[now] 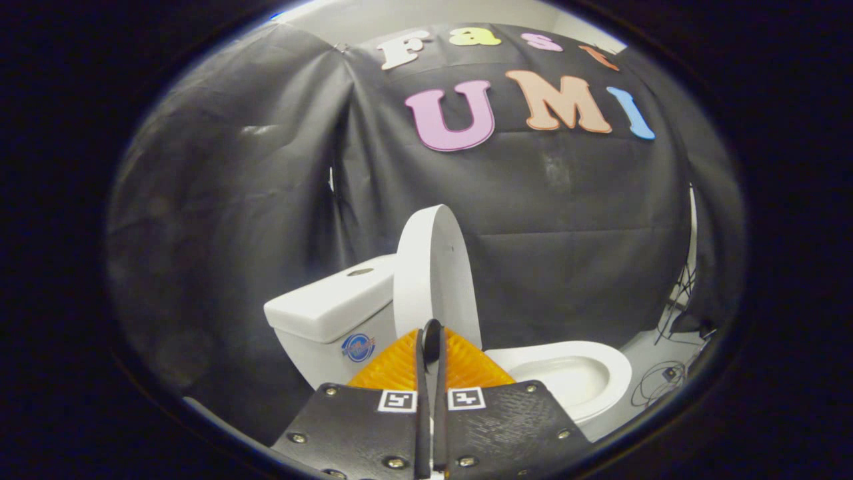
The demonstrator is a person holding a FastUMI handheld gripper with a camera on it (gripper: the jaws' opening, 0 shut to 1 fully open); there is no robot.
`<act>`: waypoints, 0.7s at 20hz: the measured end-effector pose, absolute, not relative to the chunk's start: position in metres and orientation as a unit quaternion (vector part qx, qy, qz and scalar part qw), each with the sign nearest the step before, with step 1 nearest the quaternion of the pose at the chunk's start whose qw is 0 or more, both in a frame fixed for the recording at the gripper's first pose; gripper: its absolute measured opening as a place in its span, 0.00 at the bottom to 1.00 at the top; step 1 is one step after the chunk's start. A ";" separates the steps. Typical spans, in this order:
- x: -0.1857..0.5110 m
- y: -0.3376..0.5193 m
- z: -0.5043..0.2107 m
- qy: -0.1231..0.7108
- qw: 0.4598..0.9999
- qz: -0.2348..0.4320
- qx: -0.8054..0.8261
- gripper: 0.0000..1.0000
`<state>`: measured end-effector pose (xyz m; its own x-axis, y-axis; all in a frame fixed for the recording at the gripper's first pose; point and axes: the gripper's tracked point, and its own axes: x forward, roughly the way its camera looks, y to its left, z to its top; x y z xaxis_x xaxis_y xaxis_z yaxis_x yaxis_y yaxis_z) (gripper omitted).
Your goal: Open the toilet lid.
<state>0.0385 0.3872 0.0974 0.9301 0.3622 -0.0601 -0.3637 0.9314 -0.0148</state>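
The toilet lid (433, 273) stands raised, close to upright, its back near the front edge of the white cistern (333, 307) behind it, though whether it leans on the cistern cannot be told from here. The bowl's seat ring (580, 363) lies uncovered, low and off to the right of the lid, near the floor where some cables (660, 380) trail by the booth wall. The tongs (430, 340) sit just in front of the lid's lower part, their two fingers (421, 373) pressed close together with only a thin slit between them; nothing can be seen caught in that slit, and the tips seem to be apart from the lid, not gripping it. Judged from how things lie, the opening itself looks done: the lid is up and the bowl exposed. What may be left is only to make sure that the lid rests steadily against the cistern and to draw the tongs clear.
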 end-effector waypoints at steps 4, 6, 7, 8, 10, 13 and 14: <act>0.038 0.394 0.098 0.031 0.979 0.198 -0.018 0.03; 0.037 0.401 0.097 0.027 0.979 0.202 -0.026 0.03; 0.036 0.403 0.096 0.023 0.979 0.202 -0.027 0.03; 0.035 0.403 0.097 0.020 0.979 0.202 -0.024 0.03; 0.036 0.407 0.096 0.018 0.979 0.201 -0.019 0.03; 0.036 0.416 0.095 0.018 0.980 0.199 -0.020 0.04; 0.035 0.418 0.095 0.017 0.980 0.197 -0.024 0.04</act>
<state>0.0346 0.4182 0.0948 0.9222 0.3844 -0.0425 -0.3860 0.9216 -0.0400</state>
